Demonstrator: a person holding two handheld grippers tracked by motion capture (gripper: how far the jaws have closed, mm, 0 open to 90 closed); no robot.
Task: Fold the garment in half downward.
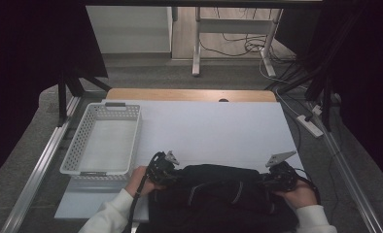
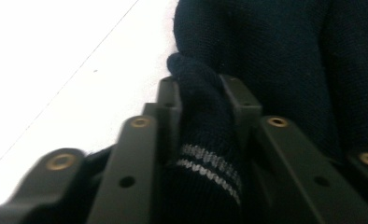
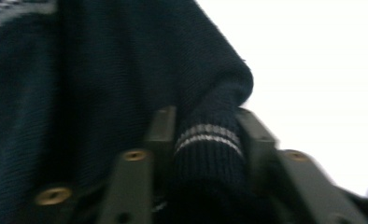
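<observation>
where jaws pinch, sweater (image 1: 218, 194) cuffs half hidden

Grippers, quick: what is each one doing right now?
Left gripper: shut on the dark navy knitted sweater, at a grey-striped cuff.
Right gripper: shut on the sweater's other striped cuff.

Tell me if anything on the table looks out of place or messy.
Nothing stands out. The dark sweater lies bunched at the near edge, a striped cuff pinched in each hand-held gripper. The white basket sits squarely to the left, empty.
</observation>
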